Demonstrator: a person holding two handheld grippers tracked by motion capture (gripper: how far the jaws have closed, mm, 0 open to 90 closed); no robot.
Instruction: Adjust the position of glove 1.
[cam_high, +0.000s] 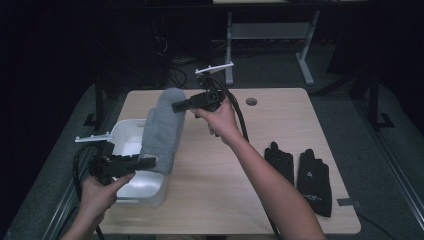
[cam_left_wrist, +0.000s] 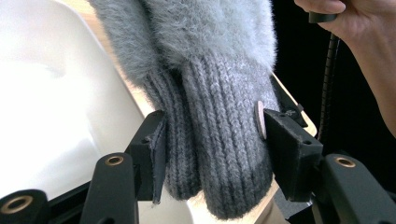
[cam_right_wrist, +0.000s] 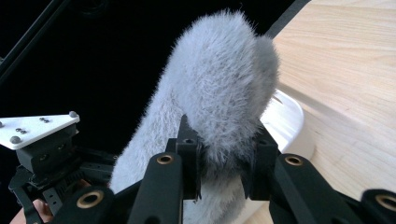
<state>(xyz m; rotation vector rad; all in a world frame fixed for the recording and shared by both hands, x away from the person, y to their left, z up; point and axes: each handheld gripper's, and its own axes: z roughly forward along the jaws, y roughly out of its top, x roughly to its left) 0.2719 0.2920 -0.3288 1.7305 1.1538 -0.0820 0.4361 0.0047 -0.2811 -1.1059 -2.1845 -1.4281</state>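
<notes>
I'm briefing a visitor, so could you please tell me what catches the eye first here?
A fluffy grey knitted mitten is held stretched above the white plastic tub at the table's left, the left gripper clamping its ribbed cuff and the right gripper its furry tip. Two black gloves lie flat at the right.

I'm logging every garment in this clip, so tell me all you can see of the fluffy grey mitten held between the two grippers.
The fluffy grey mitten has a fuzzy, rounded hand part and a ribbed knit cuff. It is held stretched in the air over the white plastic bin and the wooden table. The left gripper clamps the cuff; the right gripper pinches the fuzzy tip end. It looks soft, dry and empty.
</notes>
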